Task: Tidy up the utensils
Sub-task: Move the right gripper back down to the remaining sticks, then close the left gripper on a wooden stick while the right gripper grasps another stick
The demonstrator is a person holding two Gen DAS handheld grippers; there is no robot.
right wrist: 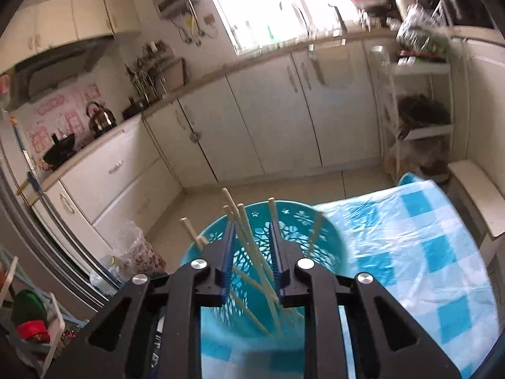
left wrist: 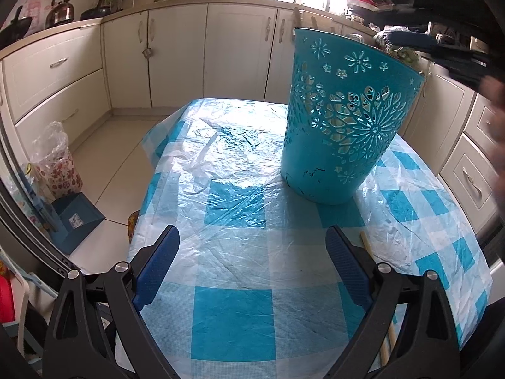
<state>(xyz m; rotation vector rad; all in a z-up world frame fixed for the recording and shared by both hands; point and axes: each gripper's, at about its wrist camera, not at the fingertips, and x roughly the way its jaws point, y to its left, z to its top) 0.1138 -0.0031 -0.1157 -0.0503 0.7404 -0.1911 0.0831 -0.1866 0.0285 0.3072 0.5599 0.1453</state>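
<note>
On the table (left wrist: 240, 322), covered with a blue-and-white checked cloth under clear plastic, a teal basket (left wrist: 344, 126) is standing upright toward the far right corner, well beyond the left claw (left wrist: 252, 271). That claw is hanging low over the near edge with its blue pads spread wide and nothing between them, only cloth showing in the gap. Just beside its right finger, a pale chopstick (left wrist: 367, 246) is lying on the cloth, running toward the near edge and partly hidden under the finger. In the right wrist view, the right claw (right wrist: 252, 246) is hovering directly above the basket (right wrist: 331, 246), pointing down into its mouth. Its jaws are standing slightly apart, and several chopsticks (right wrist: 249, 243) are leaning inside the basket, some passing through the gap between the pads, tips sticking up past the rim. Whether the pads are touching any of them is hard to tell, but the sticks look loose rather than pinched. The right side of this view is blurring.
</note>
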